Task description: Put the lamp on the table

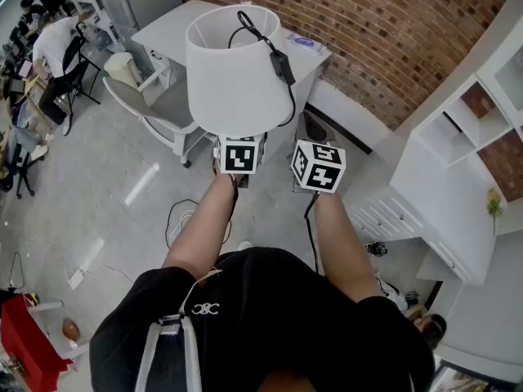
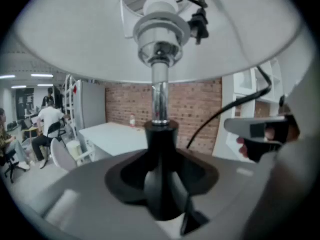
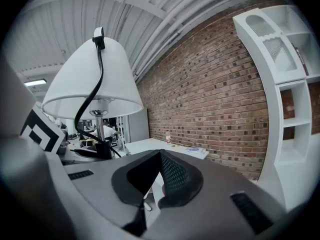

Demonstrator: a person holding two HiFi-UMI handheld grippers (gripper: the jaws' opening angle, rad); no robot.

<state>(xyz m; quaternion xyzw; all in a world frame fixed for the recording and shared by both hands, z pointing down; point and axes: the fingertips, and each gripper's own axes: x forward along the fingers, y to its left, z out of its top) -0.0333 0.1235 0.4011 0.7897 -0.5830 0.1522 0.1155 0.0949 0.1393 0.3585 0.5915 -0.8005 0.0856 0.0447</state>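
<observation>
Half done: my left gripper grips the white-shaded, chrome-stemmed lamp aloft by its black base, right gripper clenched empty, white table waiting at eleven o'clock.

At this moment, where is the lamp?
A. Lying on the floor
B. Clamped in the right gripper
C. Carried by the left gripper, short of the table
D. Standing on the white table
C: the left gripper is closed on the black stem of the lamp, which is carried in the air short of the white table. The right gripper holds nothing.
</observation>
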